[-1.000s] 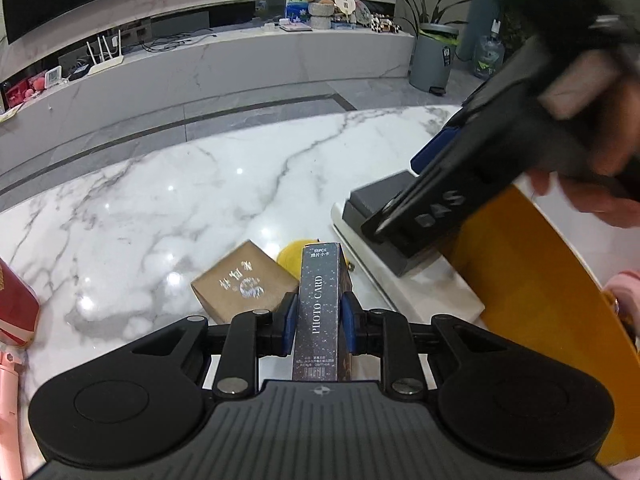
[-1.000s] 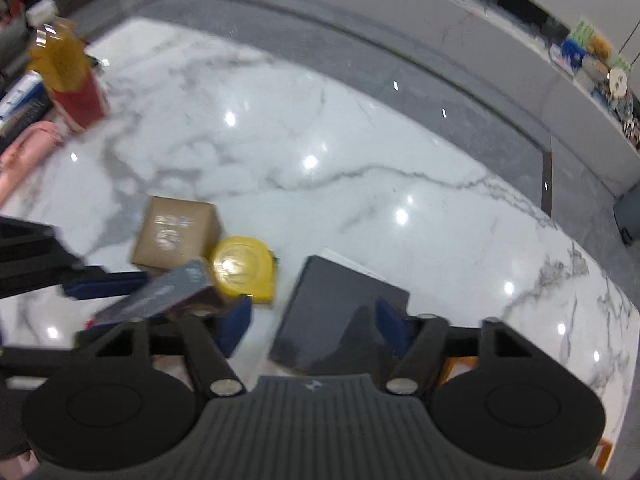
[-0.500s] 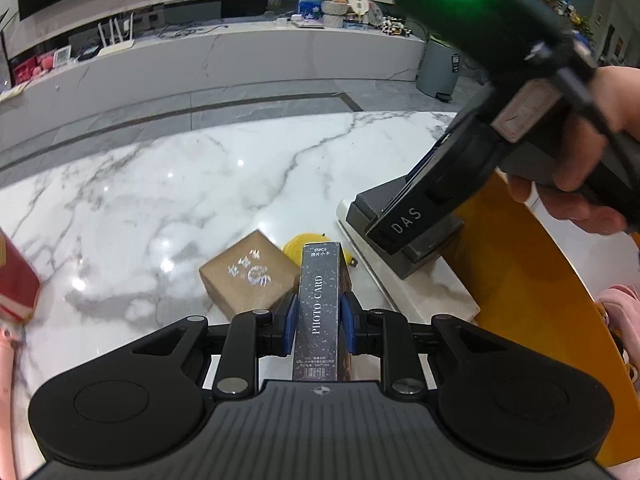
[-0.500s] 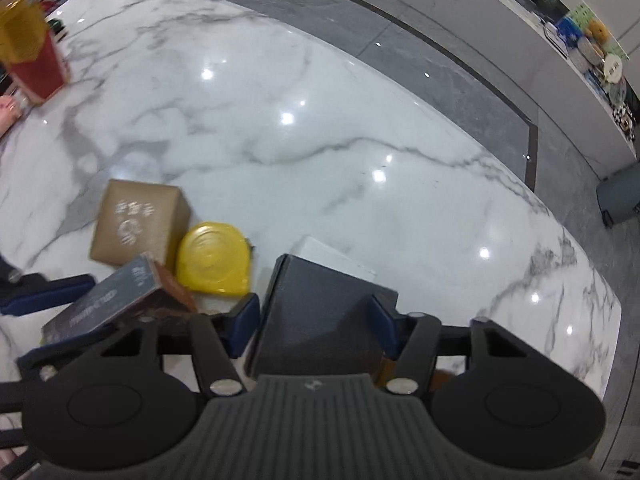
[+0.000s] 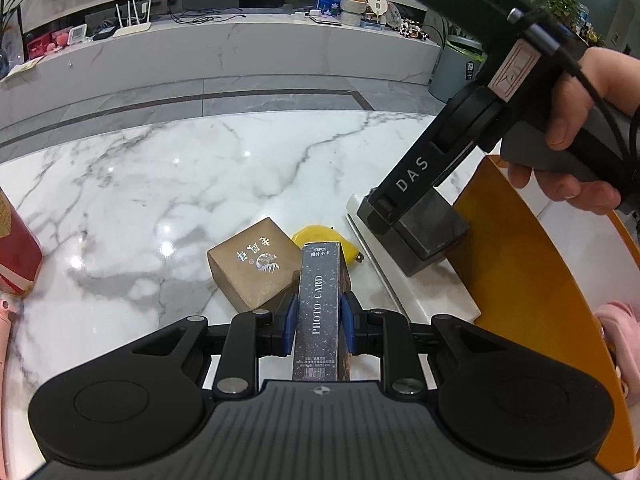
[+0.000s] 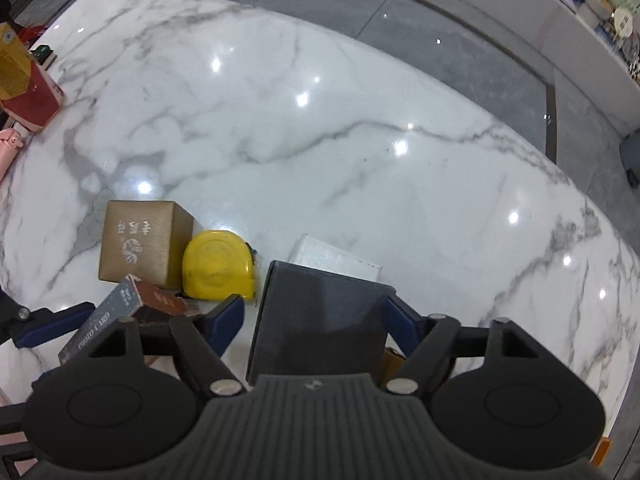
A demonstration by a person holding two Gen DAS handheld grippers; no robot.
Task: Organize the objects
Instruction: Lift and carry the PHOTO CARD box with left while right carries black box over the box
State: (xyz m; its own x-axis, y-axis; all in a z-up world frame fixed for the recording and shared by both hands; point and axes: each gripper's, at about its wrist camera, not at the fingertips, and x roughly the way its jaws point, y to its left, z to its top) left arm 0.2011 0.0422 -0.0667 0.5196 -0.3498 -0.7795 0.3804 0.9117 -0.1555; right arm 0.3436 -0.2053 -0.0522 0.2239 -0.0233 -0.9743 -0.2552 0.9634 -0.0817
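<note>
My left gripper (image 5: 318, 320) is shut on a dark speckled "PHOTO CARD" box (image 5: 318, 312), held above the marble table; the box also shows in the right wrist view (image 6: 100, 320). My right gripper (image 6: 316, 312) straddles a dark grey box (image 6: 320, 316) that rests on a white flat box (image 6: 340, 258); its blue pads stand wide, just off the box sides. In the left wrist view the right gripper (image 5: 404, 208) hangs over that grey box (image 5: 432, 236). A brown cube box (image 5: 252, 264) and a yellow tape measure (image 6: 218, 264) sit side by side on the table.
A red and gold carton (image 6: 24, 88) stands at the table's left edge, with a pink object (image 6: 8, 148) beside it. An orange tray or chair edge (image 5: 540, 280) lies right of the boxes. The marble table (image 6: 320, 140) stretches beyond; a TV counter (image 5: 240, 48) stands behind.
The right gripper has come down around the grey box, which now fills the space between its fingers. The left gripper keeps its hold on the photo card box, raised slightly.
</note>
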